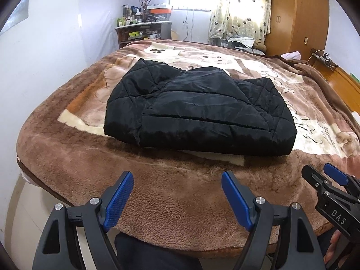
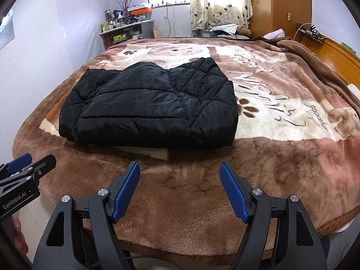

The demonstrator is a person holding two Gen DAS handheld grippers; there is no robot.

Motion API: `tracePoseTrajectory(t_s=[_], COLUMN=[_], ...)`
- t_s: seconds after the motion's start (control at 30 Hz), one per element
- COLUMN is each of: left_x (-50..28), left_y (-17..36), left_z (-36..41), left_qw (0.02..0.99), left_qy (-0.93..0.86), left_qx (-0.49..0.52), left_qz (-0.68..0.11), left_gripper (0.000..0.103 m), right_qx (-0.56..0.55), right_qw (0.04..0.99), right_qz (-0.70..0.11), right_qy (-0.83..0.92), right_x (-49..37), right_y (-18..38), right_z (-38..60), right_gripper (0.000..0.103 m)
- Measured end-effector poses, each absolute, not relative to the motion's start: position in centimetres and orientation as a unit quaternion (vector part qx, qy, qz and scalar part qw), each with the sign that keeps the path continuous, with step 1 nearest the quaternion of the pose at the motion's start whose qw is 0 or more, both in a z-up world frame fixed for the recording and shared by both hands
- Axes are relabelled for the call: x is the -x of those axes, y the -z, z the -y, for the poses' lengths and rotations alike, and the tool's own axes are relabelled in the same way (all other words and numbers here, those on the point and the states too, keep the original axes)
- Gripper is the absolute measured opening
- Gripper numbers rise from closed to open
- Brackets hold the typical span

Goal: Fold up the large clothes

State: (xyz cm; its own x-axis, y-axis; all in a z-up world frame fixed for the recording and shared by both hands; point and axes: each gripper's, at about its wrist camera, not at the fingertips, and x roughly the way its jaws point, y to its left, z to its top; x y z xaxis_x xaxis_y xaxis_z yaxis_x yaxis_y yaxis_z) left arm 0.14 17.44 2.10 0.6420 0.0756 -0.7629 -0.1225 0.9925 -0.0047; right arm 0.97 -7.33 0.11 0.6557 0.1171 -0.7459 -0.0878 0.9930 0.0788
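A black quilted jacket [image 1: 198, 110] [image 2: 153, 110] lies folded into a thick rectangular bundle on the bed's brown printed blanket [image 1: 171, 191] [image 2: 281, 157]. My left gripper [image 1: 177, 177] hovers open over the near edge of the bed, short of the jacket, with nothing between its blue pads. Beside it, my right gripper [image 2: 180, 168] is also open and empty, likewise over the near blanket edge. Each gripper shows in the other's view: the right one [image 1: 324, 175] at the right edge, the left one [image 2: 33, 159] at the left edge.
A cluttered shelf unit [image 1: 144, 31] stands by the far wall under the window. Curtains [image 2: 220, 2] and a wooden wardrobe [image 2: 281, 6] lie beyond the bed. A wooden headboard [image 2: 337, 54] runs along the right. A white wall [image 1: 56, 56] borders the left side.
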Motion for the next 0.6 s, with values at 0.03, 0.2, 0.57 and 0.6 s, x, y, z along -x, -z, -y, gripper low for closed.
tracePoseTrajectory(t_s=[0.03,0.2,0.57,0.6], left_x=[-0.11,-0.08,0.16,0.22], left_y=[-2.07,-1.98,-2.04,-2.06], left_z=[-17.38,-17.01,-16.74,-16.71], left_qw=[0.906,0.904,0.905,0.906], left_qy=[-0.056,-0.067,-0.057,-0.059], left_qx=[0.027,0.014,0.016,0.015], left_qz=[-0.420,-0.423,-0.421,-0.420], left_gripper=[0.080,0.080,0.080,0.080], right_qx=[-0.019,-0.020,-0.021,-0.021], right_qw=[0.910,0.910,0.909,0.909], right_qz=[-0.411,-0.411,-0.412,-0.412], right_qy=[-0.058,-0.057,-0.058,-0.059], right_x=[-0.98,-0.98,-0.72,-0.71], right_y=[-0.15,-0.13,-0.13,-0.12], right_z=[7.45,7.36,7.29,7.27], right_gripper=[0.073,0.073,0.073,0.073])
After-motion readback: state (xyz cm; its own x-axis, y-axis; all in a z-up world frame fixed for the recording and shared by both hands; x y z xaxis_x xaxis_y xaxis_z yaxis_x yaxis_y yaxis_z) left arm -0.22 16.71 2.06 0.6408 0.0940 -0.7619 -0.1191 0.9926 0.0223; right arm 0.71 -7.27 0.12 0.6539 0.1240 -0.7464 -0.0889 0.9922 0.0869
